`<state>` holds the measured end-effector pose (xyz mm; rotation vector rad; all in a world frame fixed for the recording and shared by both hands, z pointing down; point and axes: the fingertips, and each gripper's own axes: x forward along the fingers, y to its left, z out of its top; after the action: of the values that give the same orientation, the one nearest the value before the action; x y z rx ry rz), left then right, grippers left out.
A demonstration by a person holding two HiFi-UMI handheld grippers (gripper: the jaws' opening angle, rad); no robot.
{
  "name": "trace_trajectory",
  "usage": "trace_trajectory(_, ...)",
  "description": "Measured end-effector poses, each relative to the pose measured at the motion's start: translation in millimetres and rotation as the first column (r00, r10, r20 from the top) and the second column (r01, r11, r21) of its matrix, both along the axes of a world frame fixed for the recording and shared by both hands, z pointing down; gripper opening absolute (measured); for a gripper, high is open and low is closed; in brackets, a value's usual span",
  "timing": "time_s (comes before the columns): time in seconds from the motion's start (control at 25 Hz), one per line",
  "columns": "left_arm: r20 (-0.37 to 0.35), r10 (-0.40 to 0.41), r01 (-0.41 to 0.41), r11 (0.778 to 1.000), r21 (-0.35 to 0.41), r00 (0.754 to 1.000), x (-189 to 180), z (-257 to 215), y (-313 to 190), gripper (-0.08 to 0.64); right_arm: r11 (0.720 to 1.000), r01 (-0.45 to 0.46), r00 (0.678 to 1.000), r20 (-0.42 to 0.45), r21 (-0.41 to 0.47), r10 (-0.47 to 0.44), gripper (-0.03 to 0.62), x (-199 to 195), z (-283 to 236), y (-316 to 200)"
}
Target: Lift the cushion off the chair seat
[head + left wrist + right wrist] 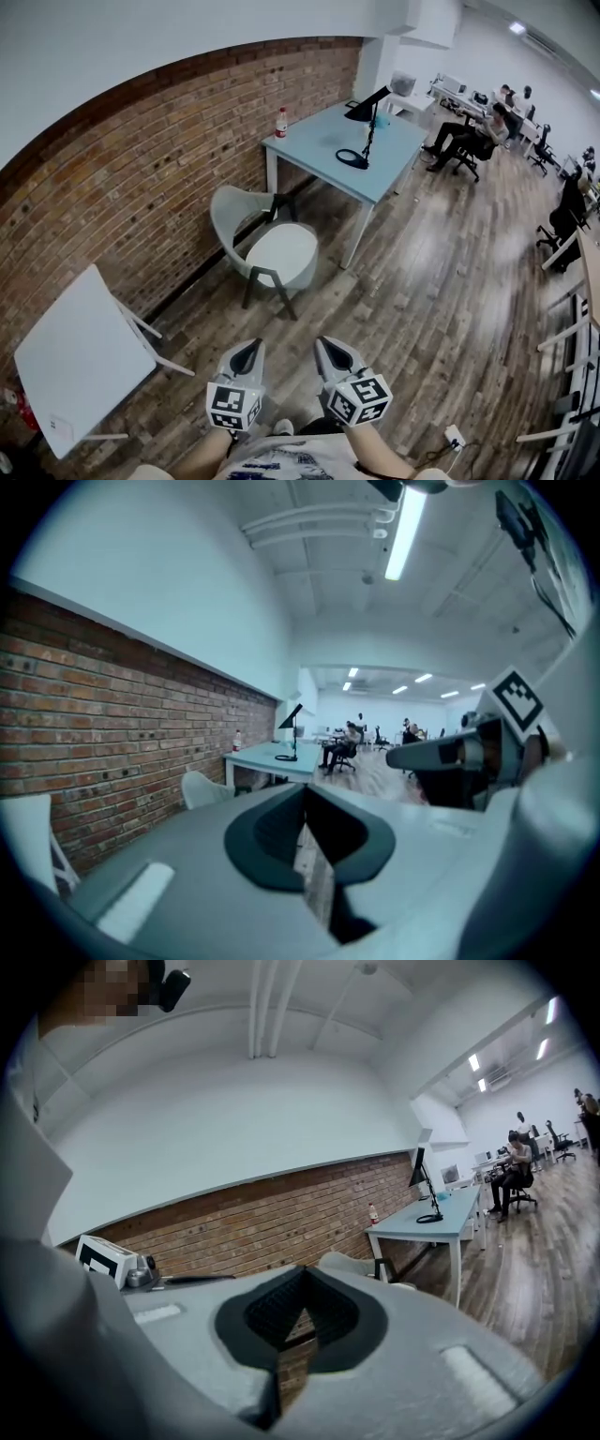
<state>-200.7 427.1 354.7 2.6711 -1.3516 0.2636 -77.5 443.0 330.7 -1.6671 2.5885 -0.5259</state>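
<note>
At the near left a white table [80, 361] stands against the brick wall [141, 178], which runs away toward the far side of the room. The left hand-held gripper [250, 347] is low in the head view, close to the person's body. It is carried on a forearm [202, 459] that reaches forward and points nearly level toward the chair [230, 216]. In the left gripper view its jaws [305, 797] are pressed together with nothing between them. Just right of it, side by side and parallel, the right hand-held gripper [328, 345] is posed the same way. Its jaws [302, 1283] are likewise closed on nothing. Both are well apart from the chair, which stands farther off on the wooden floor [431, 281] beside the wall. The pale cushion [283, 255] lies flat on its seat. Beyond the chair is a light blue desk [314, 150] carrying a bottle [281, 122] at its left corner and a black lamp [366, 131]. At the far right a person [473, 131] sits in an office chair.
</note>
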Motion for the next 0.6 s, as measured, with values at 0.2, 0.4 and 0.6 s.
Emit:
trace_trajectory(0.2, -0.005, -0.021, 0.021, 1.000, -0.016, 1.000, 10.0, 7.4, -46.5, -0.008, 1.000, 0.013, 1.000, 0.010, 0.005, -0.013, -0.003, 10.4, -0.6, -48.2)
trace_trajectory(0.4, 0.012, -0.039, 0.039, 0.999, -0.029, 0.999, 28.7, 20.6, -105.2, -0.009, 0.999, 0.033, 0.999, 0.025, -0.012, -0.032, -0.003, 28.9, 18.5, -111.1)
trace_trajectory(0.6, 0.040, -0.091, 0.093, 0.994, -0.053, 0.995, 52.8, 36.9, -186.9, -0.009, 0.997, 0.071, 0.997, 0.045, -0.037, -0.069, -0.003, 58.8, 37.5, -198.4)
